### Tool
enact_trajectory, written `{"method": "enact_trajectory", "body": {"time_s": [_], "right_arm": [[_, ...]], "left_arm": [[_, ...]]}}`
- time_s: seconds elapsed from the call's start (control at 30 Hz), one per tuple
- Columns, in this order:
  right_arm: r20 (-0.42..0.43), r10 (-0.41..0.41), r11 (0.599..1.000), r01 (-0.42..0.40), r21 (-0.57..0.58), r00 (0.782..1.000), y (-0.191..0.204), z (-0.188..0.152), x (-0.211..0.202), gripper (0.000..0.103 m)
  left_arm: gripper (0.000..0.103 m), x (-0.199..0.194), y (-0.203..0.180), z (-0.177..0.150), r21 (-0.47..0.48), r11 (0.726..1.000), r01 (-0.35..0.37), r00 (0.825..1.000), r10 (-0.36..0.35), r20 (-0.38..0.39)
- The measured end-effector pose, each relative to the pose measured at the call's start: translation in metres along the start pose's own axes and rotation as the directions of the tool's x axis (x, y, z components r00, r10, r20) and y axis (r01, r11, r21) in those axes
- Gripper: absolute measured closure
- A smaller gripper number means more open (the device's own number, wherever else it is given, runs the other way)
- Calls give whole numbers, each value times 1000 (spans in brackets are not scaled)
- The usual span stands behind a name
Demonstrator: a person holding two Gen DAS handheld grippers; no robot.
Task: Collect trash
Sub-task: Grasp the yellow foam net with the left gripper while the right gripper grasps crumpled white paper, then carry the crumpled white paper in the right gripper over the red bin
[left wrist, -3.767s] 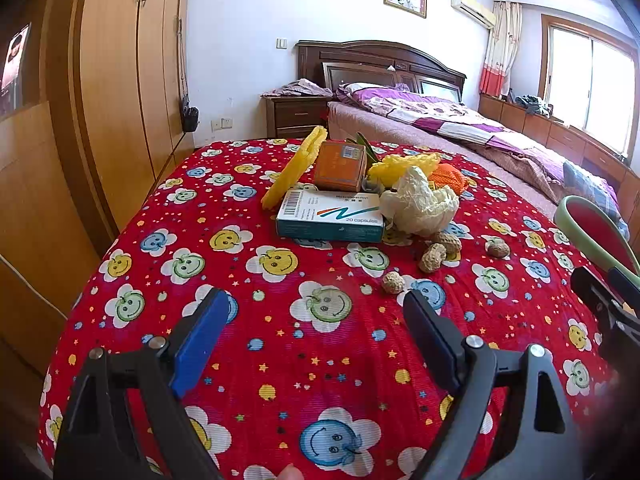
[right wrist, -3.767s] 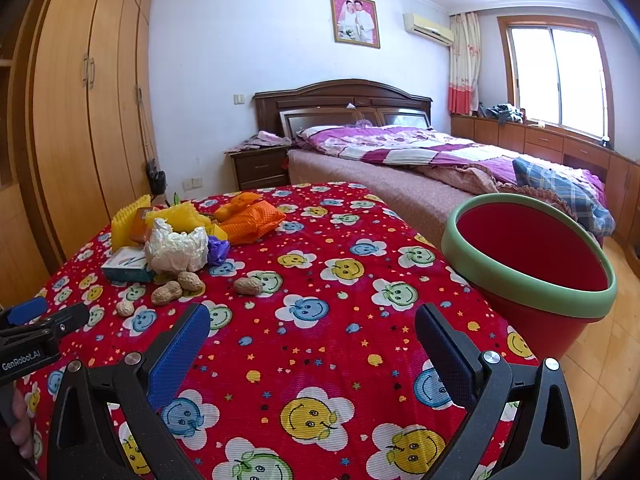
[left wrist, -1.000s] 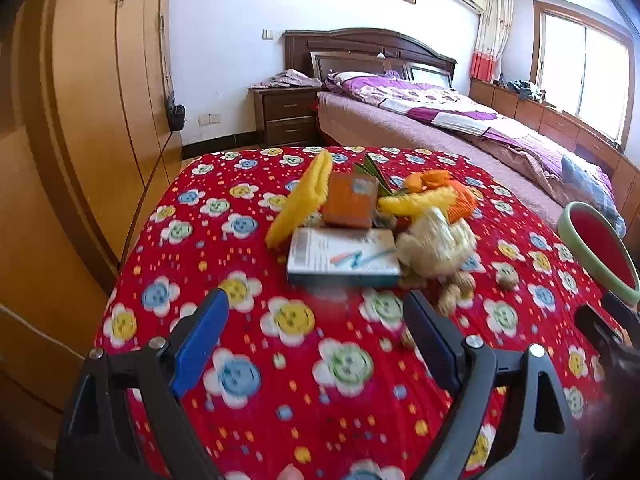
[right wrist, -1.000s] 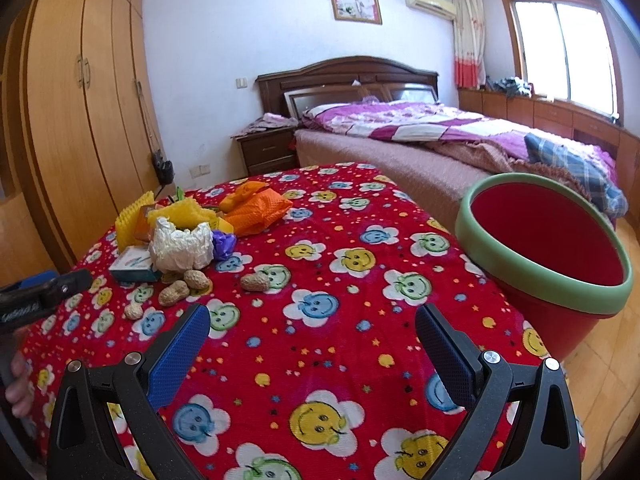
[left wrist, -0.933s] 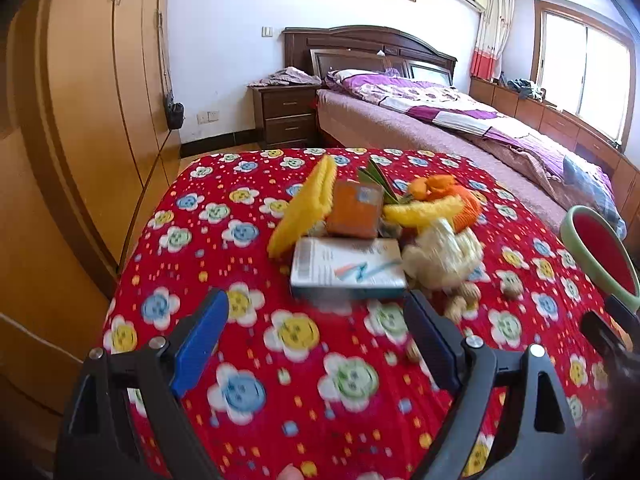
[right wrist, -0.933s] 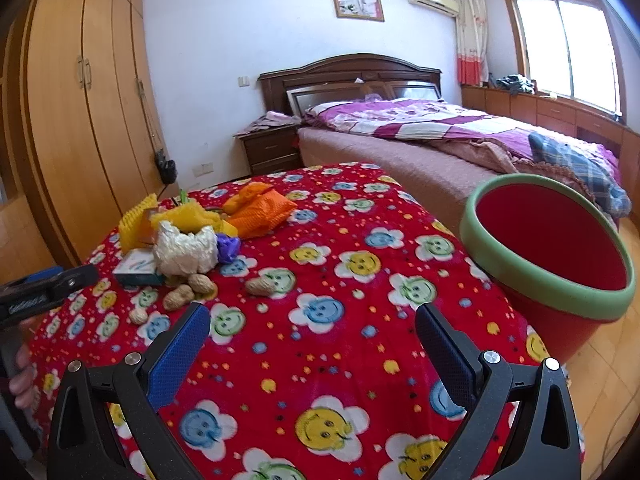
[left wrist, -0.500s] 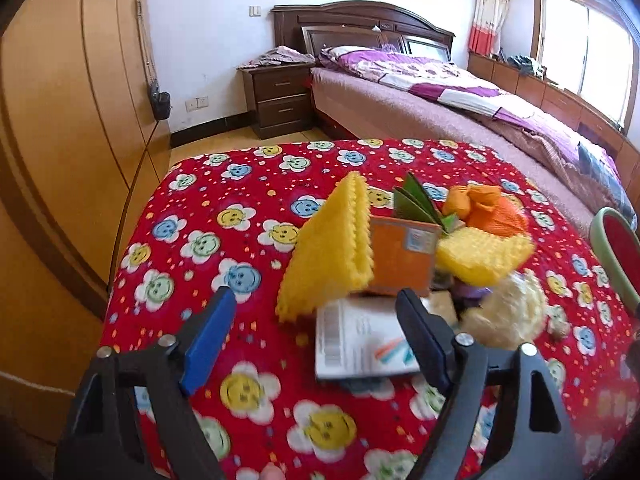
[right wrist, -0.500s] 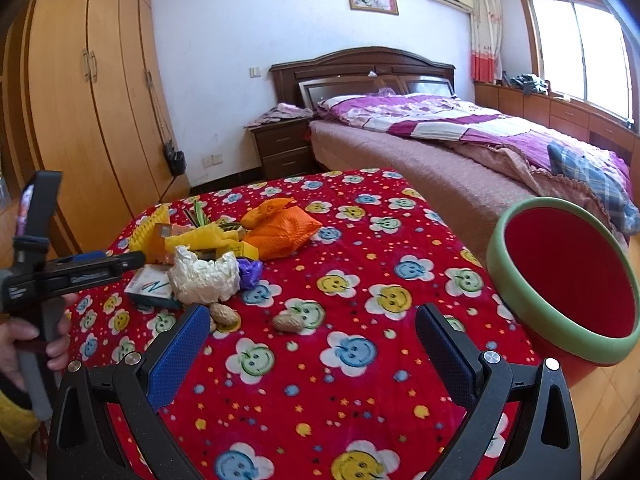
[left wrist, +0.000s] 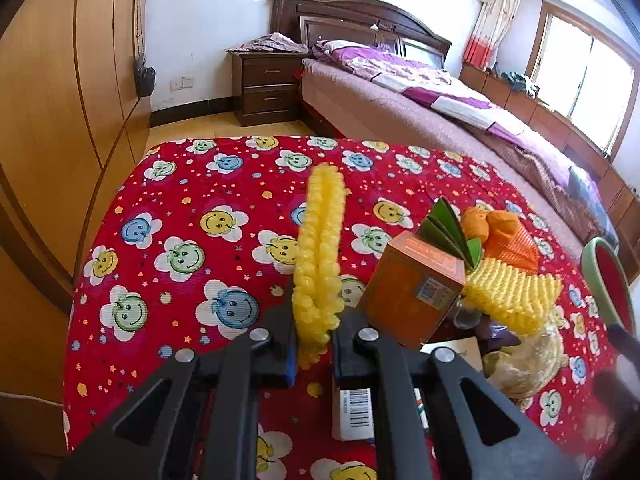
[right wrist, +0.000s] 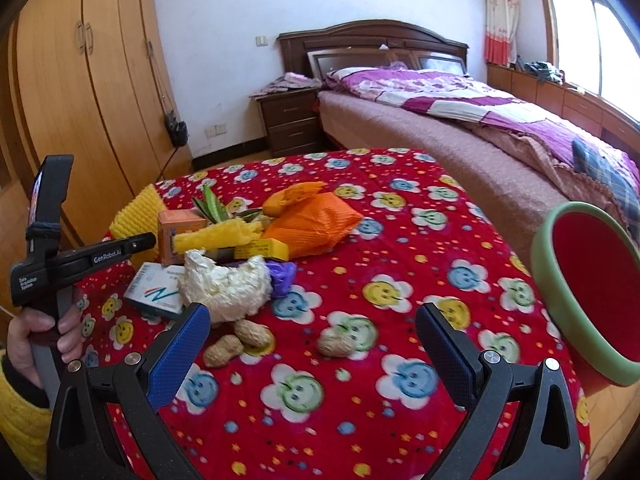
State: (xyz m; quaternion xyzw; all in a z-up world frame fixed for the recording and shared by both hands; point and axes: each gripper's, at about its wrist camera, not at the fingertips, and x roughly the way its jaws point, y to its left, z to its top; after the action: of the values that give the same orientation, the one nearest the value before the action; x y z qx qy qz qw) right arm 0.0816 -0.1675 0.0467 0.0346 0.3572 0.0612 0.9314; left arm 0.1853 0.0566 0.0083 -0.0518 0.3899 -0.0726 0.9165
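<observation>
Left wrist view: left gripper (left wrist: 314,344) has just been closing and now pinches the near end of the yellow foam net (left wrist: 320,256), which stands upright off the red smiley-print counter (left wrist: 192,240). Orange box (left wrist: 414,290) just right of it, barcode carton (left wrist: 358,408) under the right finger.

Right wrist view: right gripper (right wrist: 310,346) wide open, nothing between the jaws, hovering over peanut shells (right wrist: 236,342). White crumpled wad (right wrist: 224,284) just beyond. Red bin with green rim (right wrist: 588,292) at the counter's right edge.
</observation>
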Motion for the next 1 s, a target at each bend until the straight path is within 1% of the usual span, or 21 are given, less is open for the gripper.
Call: {"method": "enact_trajectory", "body": {"time_s": [0.2, 0.37, 0.4, 0.43, 0.47, 0.53, 0.63, 0.7, 1.0], "right_arm": [[-30, 48, 998, -50, -49, 998, 22, 8, 16, 1], [-70, 90, 994, -94, -48, 993, 34, 12, 36, 1], [-73, 95, 994, -99, -46, 993, 35, 12, 38, 5], [-78, 103, 993, -106, -45, 992, 36, 13, 41, 18], [-84, 110, 993, -114, -42, 990, 36, 13, 43, 27], [-107, 131, 990, -135, -30, 986, 35, 13, 47, 64], [-107, 150, 988, -152, -11, 983, 30, 11, 43, 75], [-94, 161, 987, -162, -10, 982, 28, 11, 35, 77], [0, 182, 983, -182, 11, 983, 16, 10, -13, 77]], "left_arm": [[92, -20, 0, 0, -27, 999, 36, 999, -35, 29], [92, -41, -3, -5, -33, 999, 39, 998, -37, 52], [92, -45, -4, -7, -31, 999, 32, 998, -30, 57], [92, -50, -6, -9, -27, 999, 21, 998, -19, 62], [92, -54, -7, -10, -24, 1000, 15, 998, -14, 65], [92, -60, -9, -12, -22, 1000, 6, 997, -5, 71], [92, -67, -11, -17, -33, 999, -1, 998, 3, 67], [92, -71, -12, -18, -41, 999, -6, 998, 9, 68], [92, -92, -30, -24, -35, 999, -18, 995, 21, 95]]}}
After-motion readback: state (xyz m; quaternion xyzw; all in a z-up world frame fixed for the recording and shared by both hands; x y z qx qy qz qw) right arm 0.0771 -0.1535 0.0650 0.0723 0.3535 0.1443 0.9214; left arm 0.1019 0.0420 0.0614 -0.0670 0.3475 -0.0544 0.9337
